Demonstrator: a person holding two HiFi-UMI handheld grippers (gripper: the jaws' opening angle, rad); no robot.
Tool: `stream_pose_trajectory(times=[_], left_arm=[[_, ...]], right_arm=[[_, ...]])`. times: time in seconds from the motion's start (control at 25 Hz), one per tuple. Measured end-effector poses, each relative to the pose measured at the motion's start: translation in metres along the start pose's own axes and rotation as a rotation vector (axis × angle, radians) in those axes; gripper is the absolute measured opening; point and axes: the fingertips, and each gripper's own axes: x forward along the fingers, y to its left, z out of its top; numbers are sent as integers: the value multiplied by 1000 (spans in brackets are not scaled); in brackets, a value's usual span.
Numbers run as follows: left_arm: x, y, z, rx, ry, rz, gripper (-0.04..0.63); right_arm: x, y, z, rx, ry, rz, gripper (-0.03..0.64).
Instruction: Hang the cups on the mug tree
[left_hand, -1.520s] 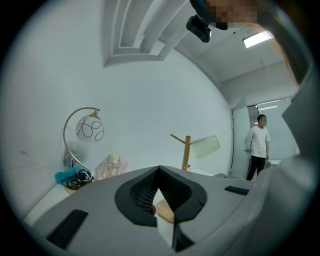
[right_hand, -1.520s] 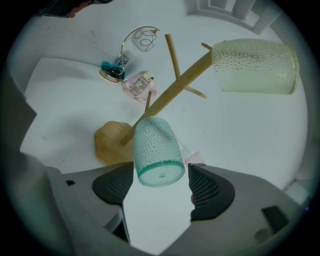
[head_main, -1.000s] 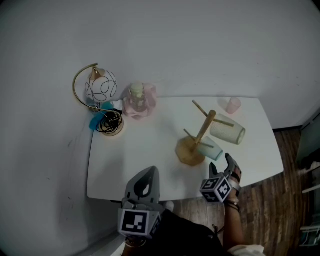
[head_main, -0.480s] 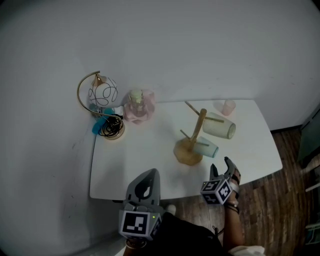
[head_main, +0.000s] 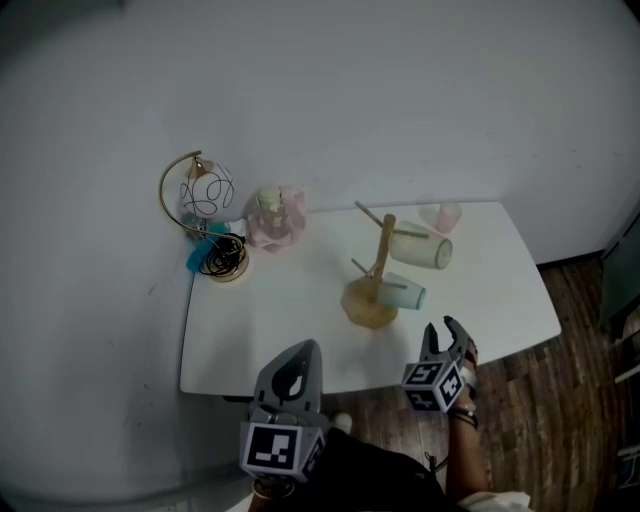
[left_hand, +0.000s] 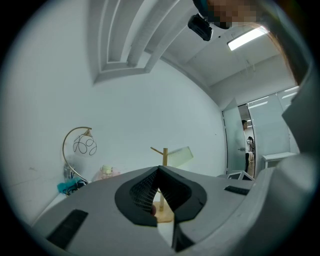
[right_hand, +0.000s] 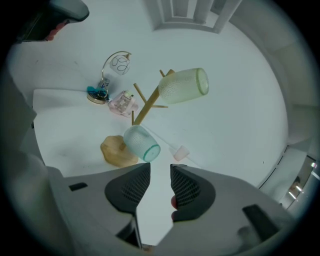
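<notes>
The wooden mug tree (head_main: 378, 262) stands on the white table (head_main: 260, 330). A pale green cup (head_main: 420, 250) hangs on an upper peg and a teal cup (head_main: 400, 293) on a lower one. In the right gripper view the green cup (right_hand: 182, 86) and teal cup (right_hand: 141, 142) hang beyond my jaws, and a small pink cup (right_hand: 181, 152) sits on the table. My right gripper (head_main: 442, 330) is off the table's front edge, open; its jaws have just been closing with nothing between them (right_hand: 160, 172). My left gripper (head_main: 308, 348) is shut and empty, its tips meeting (left_hand: 159, 169) short of the tree (left_hand: 164, 157).
A gold arc lamp (head_main: 200, 190) with a black cable coil (head_main: 222, 255) and a pink bottle (head_main: 272, 215) stand at the table's back left. The small pink cup (head_main: 445, 215) is behind the tree. Wooden floor (head_main: 560, 400) lies to the right.
Both grippers have drawn back from the table. The right one has left the teal cup and its jaws have narrowed. The cups stay hung on the tree.
</notes>
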Motion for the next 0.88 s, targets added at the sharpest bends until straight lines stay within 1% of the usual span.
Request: stream_pose_trajectory(times=[0.12, 0.2, 0.28, 0.48, 0.64, 0.68, 0.88], left_arm=[[-5, -10, 1, 4, -5, 0, 0], [-9, -16, 1, 7, -9, 1, 0], [-13, -23, 1, 7, -11, 3, 0], [-26, -40, -1, 5, -14, 8, 0], [-35, -52, -2, 6, -18, 10, 0], [-37, -55, -3, 5, -19, 11, 0], [-46, -69, -5, 11, -25, 14, 0]], right_arm=[[-9, -6, -1, 18, -22, -10, 105], [-15, -11, -2, 29, -35, -17, 102], [-21, -15, -5, 37, -48, -28, 64], [-40, -27, -11, 55, -71, -40, 23], [-51, -33, -21, 73, -84, -42, 22], [-54, -35, -23, 80, -89, -43, 8], [-68, -43, -30, 111, -115, -45, 8]])
